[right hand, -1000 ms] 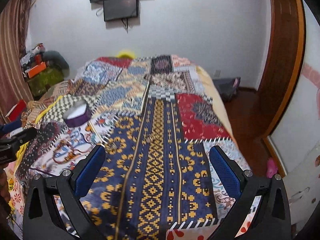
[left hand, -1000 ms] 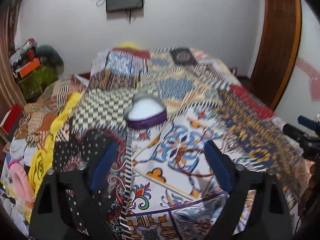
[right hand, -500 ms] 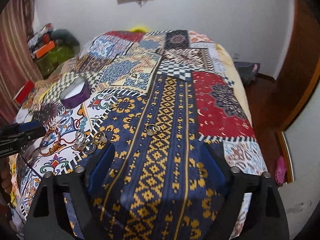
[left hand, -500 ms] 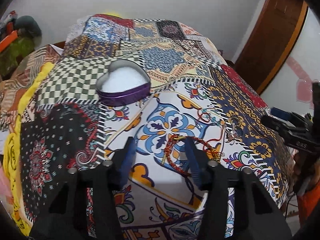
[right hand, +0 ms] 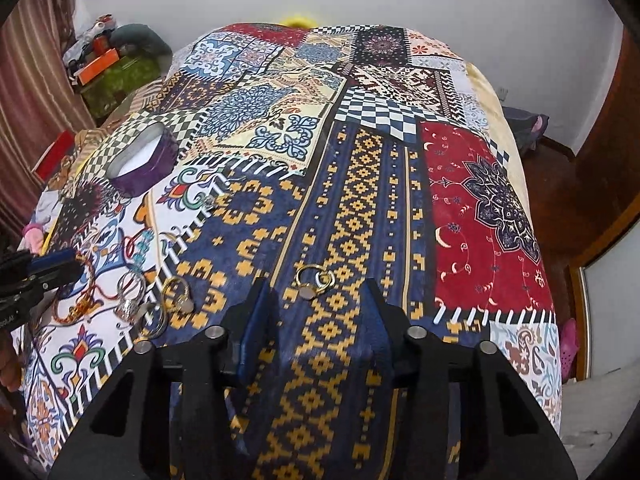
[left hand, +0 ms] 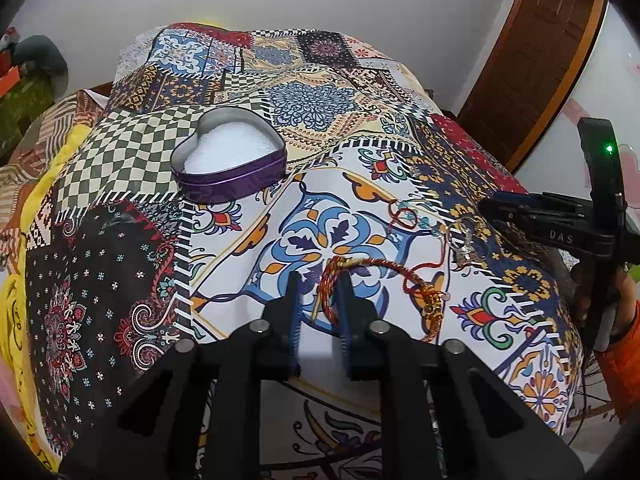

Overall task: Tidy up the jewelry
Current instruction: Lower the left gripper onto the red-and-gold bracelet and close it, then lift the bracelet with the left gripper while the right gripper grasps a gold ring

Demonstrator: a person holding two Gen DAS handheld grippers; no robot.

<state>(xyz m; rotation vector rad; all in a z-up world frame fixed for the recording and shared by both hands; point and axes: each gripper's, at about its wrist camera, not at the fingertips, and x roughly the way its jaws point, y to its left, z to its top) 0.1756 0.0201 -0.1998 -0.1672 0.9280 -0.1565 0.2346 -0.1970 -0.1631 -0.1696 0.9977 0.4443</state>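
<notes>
A purple heart-shaped tin (left hand: 229,163) with white lining sits open on the patchwork bedspread (left hand: 120,264); it also shows in the right wrist view (right hand: 144,160). My left gripper (left hand: 318,286) has its fingers nearly closed around one end of a red and gold thread bracelet (left hand: 384,270) lying on the bed. A red cord piece (left hand: 405,216) and silver rings (left hand: 464,240) lie to its right. My right gripper (right hand: 316,294) is open, fingers either side of a gold ring pair (right hand: 314,278). More rings (right hand: 176,292) lie to its left.
The bed fills both views. A wooden door frame (left hand: 532,60) stands to the right. Clutter and a green box (right hand: 116,76) sit at the bed's left. The bed's right edge drops to a wooden floor (right hand: 560,200).
Both grippers have come down and forward toward the bed. My left fingers have narrowed from wide open to almost closed around the bracelet. My right fingers have narrowed around the gold rings.
</notes>
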